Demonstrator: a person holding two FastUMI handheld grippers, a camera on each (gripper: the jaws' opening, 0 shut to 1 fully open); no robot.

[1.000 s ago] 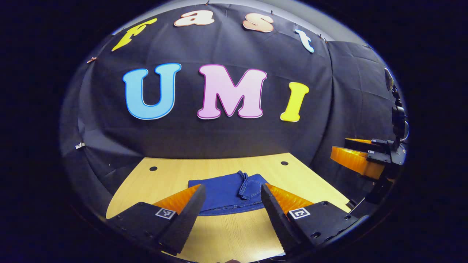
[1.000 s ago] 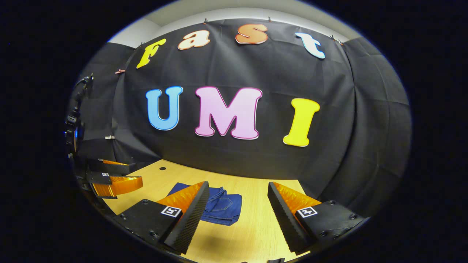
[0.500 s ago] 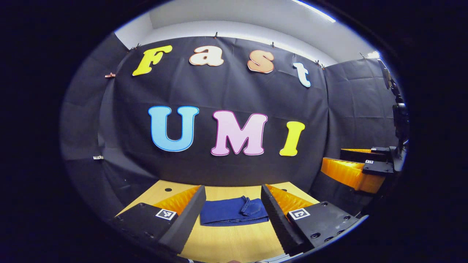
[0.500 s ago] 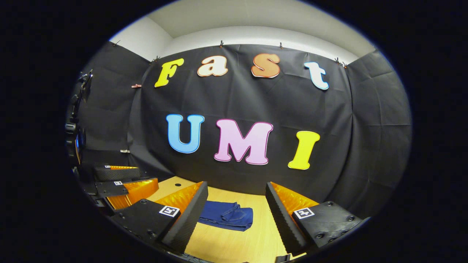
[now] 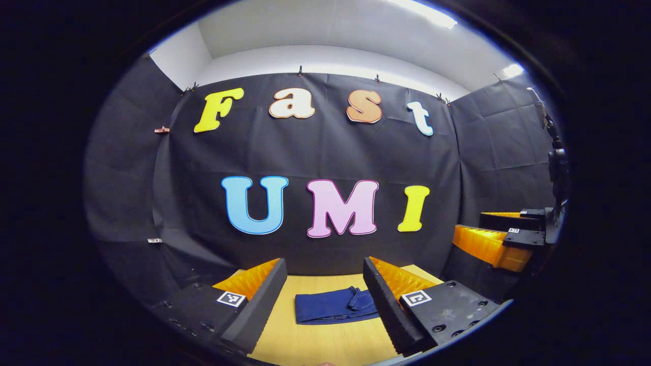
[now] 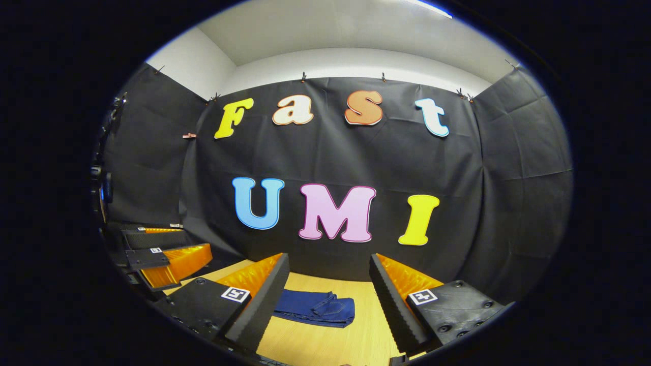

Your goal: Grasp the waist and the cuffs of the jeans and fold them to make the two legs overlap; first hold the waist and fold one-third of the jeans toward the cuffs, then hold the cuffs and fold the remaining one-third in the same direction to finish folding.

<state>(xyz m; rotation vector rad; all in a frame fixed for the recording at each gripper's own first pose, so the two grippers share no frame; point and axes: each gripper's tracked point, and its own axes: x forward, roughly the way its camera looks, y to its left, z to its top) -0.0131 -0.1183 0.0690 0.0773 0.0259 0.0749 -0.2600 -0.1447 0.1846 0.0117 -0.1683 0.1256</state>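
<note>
Left gripper view: left gripper [image 5: 324,300] spread wide, empty, raised well clear of jeans [image 5: 335,311], folded into a compact bundle on table [image 5: 325,345]; long axis side to side, probably finished.

Right gripper view: right gripper [image 6: 329,300] likewise apart, holding nothing; jeans [image 6: 314,308] flat, bulkier fold rightward.

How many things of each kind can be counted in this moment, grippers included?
Jeans: 1, folded into a bundle on the table
Table: 1
Grippers: 2, the left gripper and the right gripper, both open and holding nothing
Total: 4
</note>
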